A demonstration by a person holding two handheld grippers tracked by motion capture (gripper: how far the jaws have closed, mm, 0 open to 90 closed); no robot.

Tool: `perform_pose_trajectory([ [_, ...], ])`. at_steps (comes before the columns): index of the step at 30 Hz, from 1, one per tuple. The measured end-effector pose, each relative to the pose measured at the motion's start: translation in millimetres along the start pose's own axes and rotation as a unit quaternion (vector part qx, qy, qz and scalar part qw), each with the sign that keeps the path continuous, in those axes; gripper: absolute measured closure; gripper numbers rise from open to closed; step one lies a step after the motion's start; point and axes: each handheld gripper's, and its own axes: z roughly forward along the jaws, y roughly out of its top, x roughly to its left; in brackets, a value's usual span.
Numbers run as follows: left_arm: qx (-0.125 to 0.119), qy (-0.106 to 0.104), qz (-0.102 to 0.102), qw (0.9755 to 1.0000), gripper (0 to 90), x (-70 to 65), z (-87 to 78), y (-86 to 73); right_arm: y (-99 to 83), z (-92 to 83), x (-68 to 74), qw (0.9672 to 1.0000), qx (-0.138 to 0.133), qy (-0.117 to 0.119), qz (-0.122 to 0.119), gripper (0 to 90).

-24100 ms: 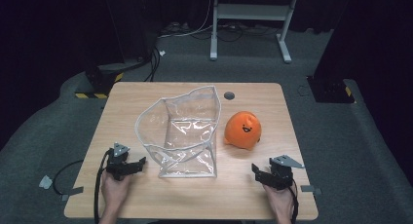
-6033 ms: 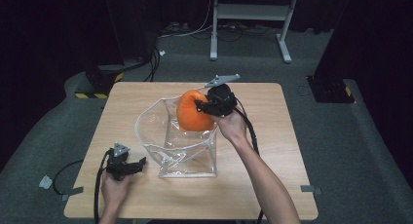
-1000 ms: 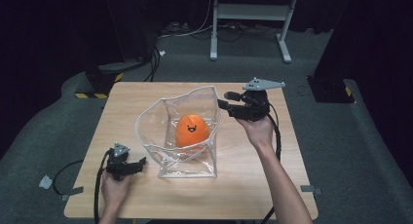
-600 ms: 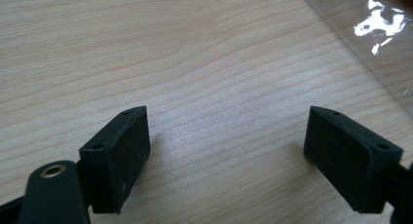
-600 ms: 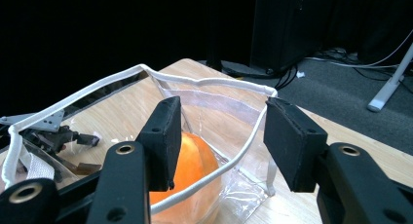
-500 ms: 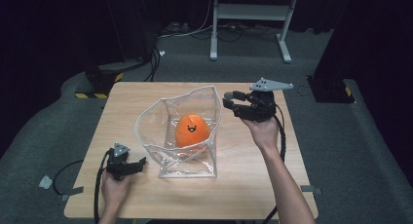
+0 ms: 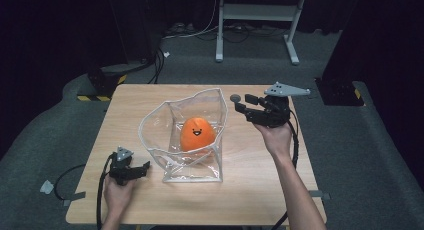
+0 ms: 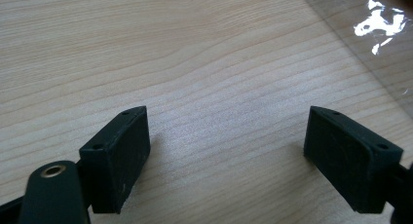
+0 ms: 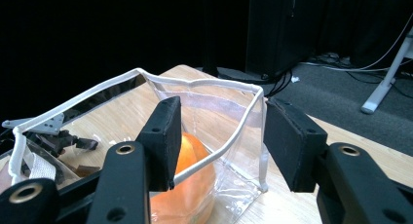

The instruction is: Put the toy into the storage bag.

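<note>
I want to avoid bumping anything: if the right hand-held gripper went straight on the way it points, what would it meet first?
Probably the clear bag's white-edged rim: the right hand-held gripper has open jaws framing that near corner, with the orange toy inside behind it. Depth is hard to judge.

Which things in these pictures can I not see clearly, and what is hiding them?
- Orange toy: its underside, high view, hidden behind the creased wall of the clear bag; right gripper view, partly behind a jaw of the right gripper.
- Left gripper: its jaws look too small in the high view.
- Small round thing on the table: too small to identify, high view.
- Clear bag: cut off by the picture edge, left gripper view.
</note>
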Motion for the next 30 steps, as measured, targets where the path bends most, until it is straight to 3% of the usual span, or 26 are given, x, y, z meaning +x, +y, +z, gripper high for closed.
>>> perform_pose_trajectory([
  [30,0.0,0.0,0.0,1.0,17.2,0.0,0.0,0.0,-13.7,-23.7,-3.0,0.9998,-0.014,-0.011,0.005,48.6],
])
